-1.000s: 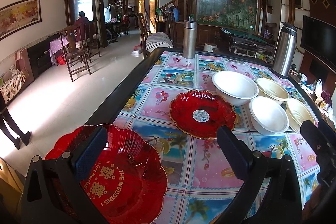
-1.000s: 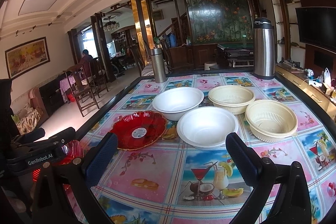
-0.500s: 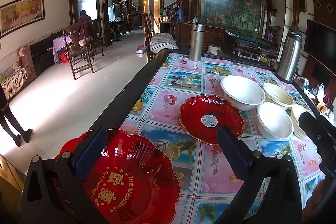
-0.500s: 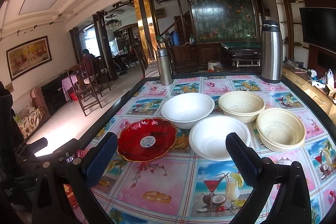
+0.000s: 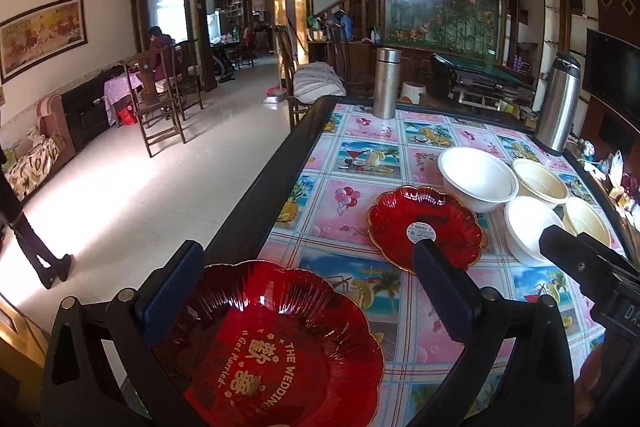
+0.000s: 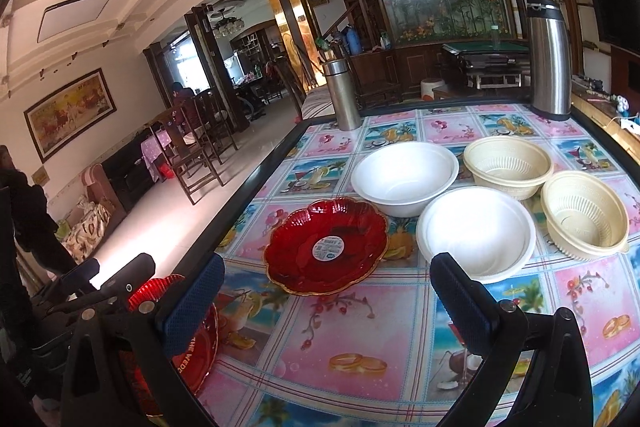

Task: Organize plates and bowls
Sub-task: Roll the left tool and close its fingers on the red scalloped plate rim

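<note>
Left wrist view: left gripper (image 5: 306, 301) jaws spread wide, nothing clamped. Wedding plate (image 5: 272, 343), red with gold lettering, lies between and below the fingers at the near left table edge; whether a finger touches its rim cannot be told. Second red plate (image 5: 426, 227) with a round sticker sits mid-table, apart from the first. Behind it a white bowl (image 5: 478, 179); a second white bowl (image 5: 532, 229) to the right, partly hidden by the right gripper's black body (image 5: 588, 267). Two cream baskets (image 5: 540, 183) further right. Steel flask (image 5: 386, 89) at the far table edge, thermos (image 5: 558, 113) at the far right corner. Table (image 5: 348, 195) has a colourful printed cloth.

Right wrist view: right gripper (image 6: 326, 301) jaws wide apart, holding nothing, above the cloth near the front edge. Sticker plate (image 6: 326, 247) just ahead between the fingers. White bowls (image 6: 404, 177) and (image 6: 476, 233) touch or nearly so. Cream baskets (image 6: 508, 167) and (image 6: 584, 215) to the right. Wedding plate (image 6: 196, 343) shows at lower left, mostly hidden behind the left finger.
</note>
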The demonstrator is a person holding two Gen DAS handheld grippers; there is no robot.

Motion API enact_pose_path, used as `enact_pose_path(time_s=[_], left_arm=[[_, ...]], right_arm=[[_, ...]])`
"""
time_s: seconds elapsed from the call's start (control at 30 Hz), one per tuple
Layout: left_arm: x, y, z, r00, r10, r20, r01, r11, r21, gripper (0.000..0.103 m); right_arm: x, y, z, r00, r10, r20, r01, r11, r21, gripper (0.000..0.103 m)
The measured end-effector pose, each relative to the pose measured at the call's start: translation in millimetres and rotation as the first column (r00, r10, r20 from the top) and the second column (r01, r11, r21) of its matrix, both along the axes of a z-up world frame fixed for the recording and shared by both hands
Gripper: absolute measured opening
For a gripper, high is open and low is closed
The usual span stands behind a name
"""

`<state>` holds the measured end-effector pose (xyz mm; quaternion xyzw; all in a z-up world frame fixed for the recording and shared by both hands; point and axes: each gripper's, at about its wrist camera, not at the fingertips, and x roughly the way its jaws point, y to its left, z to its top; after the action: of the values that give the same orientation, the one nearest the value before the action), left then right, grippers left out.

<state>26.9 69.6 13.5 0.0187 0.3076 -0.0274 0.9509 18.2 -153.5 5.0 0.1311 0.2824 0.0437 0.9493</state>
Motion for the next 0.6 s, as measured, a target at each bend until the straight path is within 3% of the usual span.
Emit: enact_pose_path(time_s=[0.13, 0.27, 0.4, 0.6], left_arm=[[26, 9, 19, 0.983, -0.124, -0.137, 0.123, 0.992, -0.016, 0.103], [66, 14, 29, 0.932, -0.216, -0.291, 0.198, 0.976, -0.092, 0.103], [110, 7, 20, 0.887, -0.240, -0.395, 0.215, 0.971, -0.108, 0.103], [167, -11, -29, 0.754, -0.297, -0.586, 0.146, 0.945, -0.292, 0.103]], right_arm=[[14, -2, -4, 0.998, 0.041, -0.050, -0.036, 0.996, 0.083, 0.103], [32, -18, -4, 0.992, 0.073, -0.103, -0.051, 0.978, 0.202, 0.103], [59, -41, -7, 0.976, 0.092, -0.195, -0.020, 0.939, 0.344, 0.103], [100, -53, -27, 0.936, 0.192, -0.294, -0.009, 0.851, 0.526, 0.103]])
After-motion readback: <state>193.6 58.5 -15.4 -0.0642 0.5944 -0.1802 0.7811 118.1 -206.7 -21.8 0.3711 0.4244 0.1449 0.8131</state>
